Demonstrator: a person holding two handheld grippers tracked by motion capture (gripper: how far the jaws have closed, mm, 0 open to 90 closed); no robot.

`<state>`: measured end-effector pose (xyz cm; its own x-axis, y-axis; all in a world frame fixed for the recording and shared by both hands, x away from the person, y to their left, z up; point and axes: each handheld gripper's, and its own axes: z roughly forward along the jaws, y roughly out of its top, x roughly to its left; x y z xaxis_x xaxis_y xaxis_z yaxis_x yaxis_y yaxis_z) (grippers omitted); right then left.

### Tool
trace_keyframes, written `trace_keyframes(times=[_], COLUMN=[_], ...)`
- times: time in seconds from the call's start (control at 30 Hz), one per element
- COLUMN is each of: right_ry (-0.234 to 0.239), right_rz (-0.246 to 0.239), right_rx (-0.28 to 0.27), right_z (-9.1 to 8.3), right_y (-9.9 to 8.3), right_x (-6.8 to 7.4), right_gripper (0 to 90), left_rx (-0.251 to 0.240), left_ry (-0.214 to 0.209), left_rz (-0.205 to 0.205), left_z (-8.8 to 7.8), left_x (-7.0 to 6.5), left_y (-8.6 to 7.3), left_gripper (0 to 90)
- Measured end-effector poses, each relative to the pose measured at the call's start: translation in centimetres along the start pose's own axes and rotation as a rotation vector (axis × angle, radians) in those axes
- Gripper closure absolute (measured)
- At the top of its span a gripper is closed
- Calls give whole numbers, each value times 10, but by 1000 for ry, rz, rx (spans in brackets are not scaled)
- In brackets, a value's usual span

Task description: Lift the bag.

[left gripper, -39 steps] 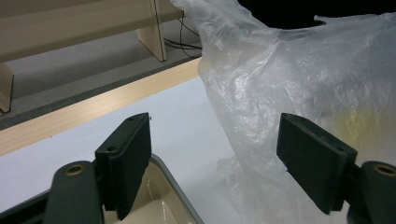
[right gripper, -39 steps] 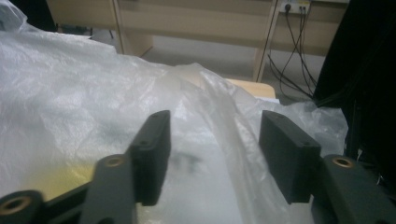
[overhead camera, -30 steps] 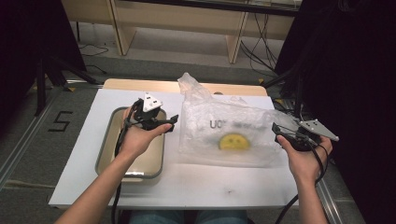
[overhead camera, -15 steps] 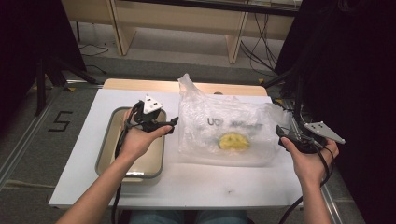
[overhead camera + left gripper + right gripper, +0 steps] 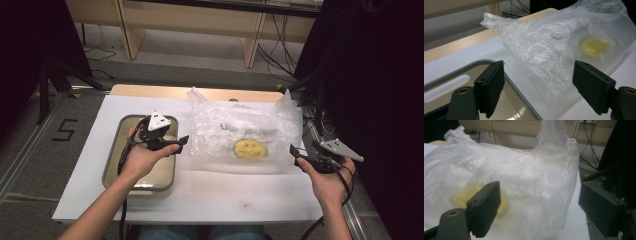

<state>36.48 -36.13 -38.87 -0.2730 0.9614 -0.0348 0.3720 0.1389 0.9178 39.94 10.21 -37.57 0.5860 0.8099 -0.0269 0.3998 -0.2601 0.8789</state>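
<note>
A clear plastic bag (image 5: 240, 132) lies on the white table (image 5: 210, 195) with a yellow round thing (image 5: 249, 148) inside it. My left gripper (image 5: 172, 142) hovers over the right part of a metal tray (image 5: 116, 150), open, jaws pointing at the bag's left side (image 5: 544, 50). At the table's right edge my right gripper (image 5: 300, 156) is open too, just off the bag's right end (image 5: 529, 182). The yellow thing shows blurred through the plastic (image 5: 596, 46) (image 5: 474, 195). Nothing is between either pair of jaws.
The tray (image 5: 446, 82) looks empty and takes the table's left half. A wooden strip (image 5: 150, 91) runs along the far edge. Beyond stand wooden furniture legs (image 5: 252, 40) and cables on the floor. A dark curtain (image 5: 380, 75) hangs at the right.
My right gripper has drawn back toward the near right corner. The left gripper has shifted slightly toward the bag. The bag has not moved.
</note>
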Motion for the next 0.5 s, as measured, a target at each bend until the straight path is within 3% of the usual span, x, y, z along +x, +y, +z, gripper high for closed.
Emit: trace_keyframes(times=[0.13,0.33,0.5], right_ry=[39,105,125], right_rz=[-10,-34,-30], right_rx=[13,30,30], right_z=[-5,-14,-19], right_y=[-11,-32,-43], right_x=[1,8,10], right_gripper=[216,256,258], left_rx=[22,-3,1], left_ry=[-29,-53,-63], left_rz=[-1,-13,-18], left_z=[-10,-25,-30], left_x=[3,5,4], left_y=[-12,-27,-36], left_gripper=[252,253,252])
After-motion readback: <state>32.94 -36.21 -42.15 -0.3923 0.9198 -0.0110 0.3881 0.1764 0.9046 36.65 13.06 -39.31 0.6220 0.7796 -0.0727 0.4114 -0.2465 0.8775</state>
